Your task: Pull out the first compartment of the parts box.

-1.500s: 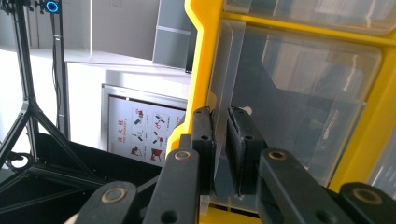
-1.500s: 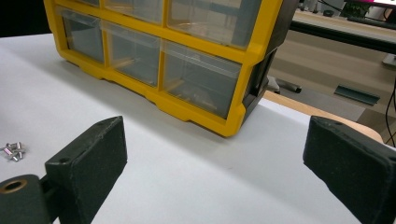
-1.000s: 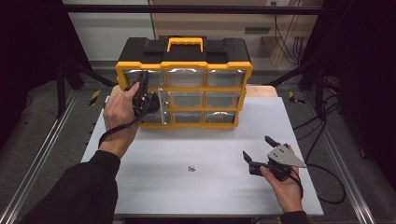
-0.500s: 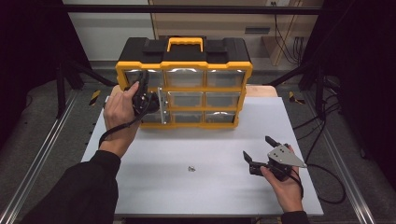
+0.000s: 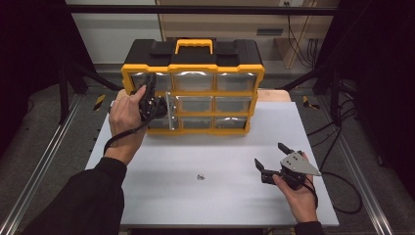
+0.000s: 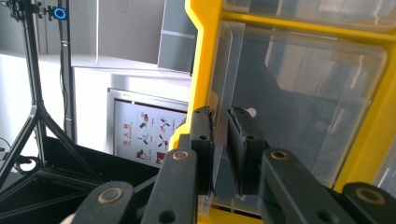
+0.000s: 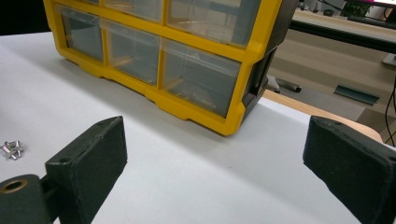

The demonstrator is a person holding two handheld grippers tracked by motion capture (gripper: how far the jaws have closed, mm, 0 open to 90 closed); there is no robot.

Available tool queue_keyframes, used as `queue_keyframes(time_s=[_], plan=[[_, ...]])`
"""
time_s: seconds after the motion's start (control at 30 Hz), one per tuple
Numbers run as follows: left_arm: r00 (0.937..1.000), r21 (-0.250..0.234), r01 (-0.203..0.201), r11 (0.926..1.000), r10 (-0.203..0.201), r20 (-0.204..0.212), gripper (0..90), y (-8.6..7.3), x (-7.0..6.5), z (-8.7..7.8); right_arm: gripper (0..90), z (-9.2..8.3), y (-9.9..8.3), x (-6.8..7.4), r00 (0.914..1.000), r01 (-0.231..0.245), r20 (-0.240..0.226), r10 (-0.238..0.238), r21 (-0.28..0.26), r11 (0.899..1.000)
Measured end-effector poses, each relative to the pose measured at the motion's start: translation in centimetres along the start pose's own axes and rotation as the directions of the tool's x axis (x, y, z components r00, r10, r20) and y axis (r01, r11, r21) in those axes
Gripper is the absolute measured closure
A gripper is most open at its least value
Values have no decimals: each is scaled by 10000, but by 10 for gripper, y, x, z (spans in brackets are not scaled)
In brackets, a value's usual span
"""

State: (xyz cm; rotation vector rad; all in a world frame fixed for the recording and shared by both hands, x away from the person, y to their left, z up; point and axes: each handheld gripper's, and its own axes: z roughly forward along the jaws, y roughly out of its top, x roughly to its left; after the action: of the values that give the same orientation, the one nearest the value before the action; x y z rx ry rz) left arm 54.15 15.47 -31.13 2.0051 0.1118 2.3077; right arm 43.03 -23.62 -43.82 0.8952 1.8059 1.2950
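You had the high view looking down from above; both gripper views faced the yellow organizer [image 5: 193,93], the left one very close

Two black jaws rise from the bottom edge, their pads pinched on the thin clear front lip of a plastic drawer [image 6: 299,107], so the left gripper [image 6: 220,140] is closed on that lip. The drawer, see-through and dim inside, spreads from the centre toward three o'clock. It sits in a yellow frame [image 6: 203,60] that climbs from six o'clock to twelve. At nine o'clock stands a black tripod [image 6: 35,116], with a glowing blue ring [image 6: 60,12] near eleven o'clock. At about eight o'clock, a white poster [image 6: 142,133] bears small red pictures.
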Motion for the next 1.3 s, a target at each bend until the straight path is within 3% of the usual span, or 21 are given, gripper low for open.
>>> queue_keyframes(time_s=[0.63,1.3], plan=[[9999,-174,141,9997,-141,-1,819,-1,0,-9,64,0,0,0,10000,-15,6,14,18,10000],[9996,-421,253,9988,-257,-74,813,-4,4,-36,63,0,0,0,10000,18,22,-18,-6,10000]])
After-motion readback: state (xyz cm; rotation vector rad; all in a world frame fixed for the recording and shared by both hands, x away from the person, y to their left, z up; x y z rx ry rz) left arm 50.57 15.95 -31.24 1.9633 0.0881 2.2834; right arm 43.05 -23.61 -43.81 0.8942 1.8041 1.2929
